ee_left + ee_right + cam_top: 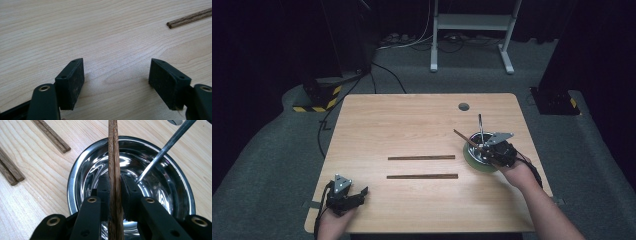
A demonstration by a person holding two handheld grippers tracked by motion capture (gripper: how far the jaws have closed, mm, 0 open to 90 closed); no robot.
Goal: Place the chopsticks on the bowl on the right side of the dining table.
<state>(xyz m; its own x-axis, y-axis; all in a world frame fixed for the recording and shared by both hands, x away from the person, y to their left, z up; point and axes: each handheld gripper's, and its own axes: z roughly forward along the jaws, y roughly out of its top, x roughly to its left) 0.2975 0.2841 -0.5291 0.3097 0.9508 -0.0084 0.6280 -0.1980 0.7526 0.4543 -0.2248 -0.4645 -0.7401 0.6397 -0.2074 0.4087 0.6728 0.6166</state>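
Chopsticks [114,157], brown wood, pinched by right gripper [115,187]; steel bowl [172,185] below.

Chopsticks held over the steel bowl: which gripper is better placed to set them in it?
Right. The right gripper is already shut on the chopsticks, directly above the steel bowl. The left gripper sits open at the table's near left corner, holding nothing, far from the bowl.

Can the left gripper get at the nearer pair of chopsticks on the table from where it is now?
Probably yes. The left gripper rests open near the table's front left corner, and bare wood lies between it and the nearer chopstick pair. The right gripper is off at the steel bowl, out of the way.
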